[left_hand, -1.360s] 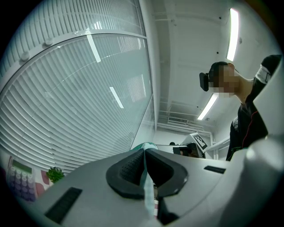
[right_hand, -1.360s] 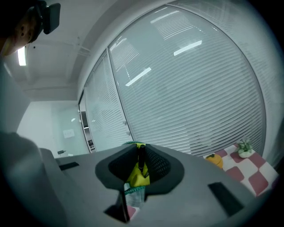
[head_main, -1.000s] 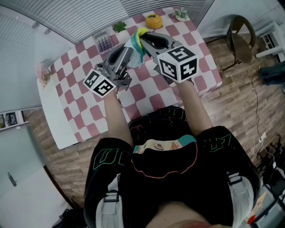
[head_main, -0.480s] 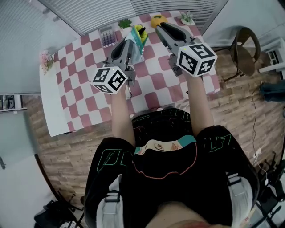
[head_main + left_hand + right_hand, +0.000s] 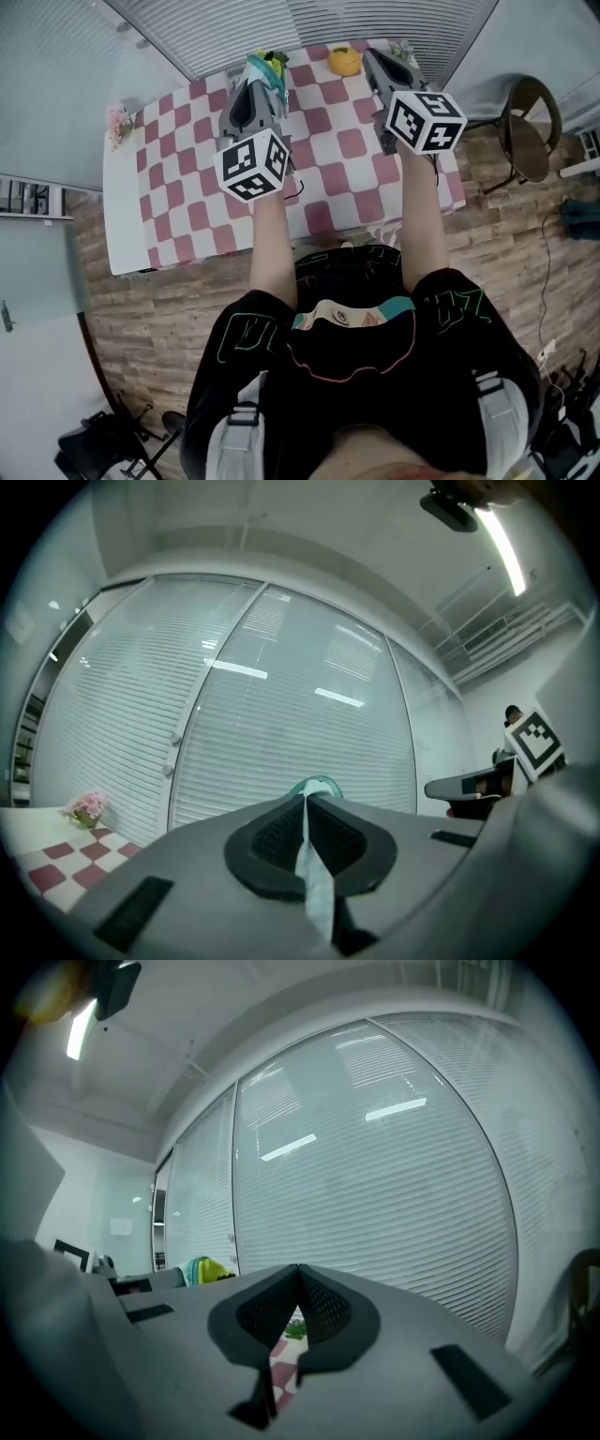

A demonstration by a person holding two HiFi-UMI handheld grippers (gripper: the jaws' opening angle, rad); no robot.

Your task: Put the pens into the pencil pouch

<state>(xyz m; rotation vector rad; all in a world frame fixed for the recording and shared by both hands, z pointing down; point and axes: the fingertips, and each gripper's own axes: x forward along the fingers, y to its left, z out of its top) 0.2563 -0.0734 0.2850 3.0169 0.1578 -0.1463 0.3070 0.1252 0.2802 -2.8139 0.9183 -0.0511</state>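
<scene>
A teal and yellow pencil pouch [image 5: 268,66] hangs over the far edge of the checkered table [image 5: 337,173]. My left gripper [image 5: 261,81] is shut on it. In the left gripper view a thin fold of the teal pouch fabric [image 5: 308,860] is pinched between the closed jaws of the left gripper [image 5: 307,803]. My right gripper [image 5: 373,56] is held apart to the right of the pouch. Its jaws have just been closing and now meet with nothing between them, as the right gripper view shows for the right gripper [image 5: 298,1274]. That view also shows the pouch [image 5: 208,1268] off to the left. No separate pen shows in any view.
An orange round object [image 5: 345,62] and a small potted plant [image 5: 405,47] stand at the table's far edge. Pink flowers [image 5: 117,122] sit at its left corner. A chair [image 5: 528,127] stands to the right of the table. Slatted blinds fill the wall behind.
The right gripper has drawn away from the pouch to the right. The left gripper has turned and carried the pouch toward the table's far edge.
</scene>
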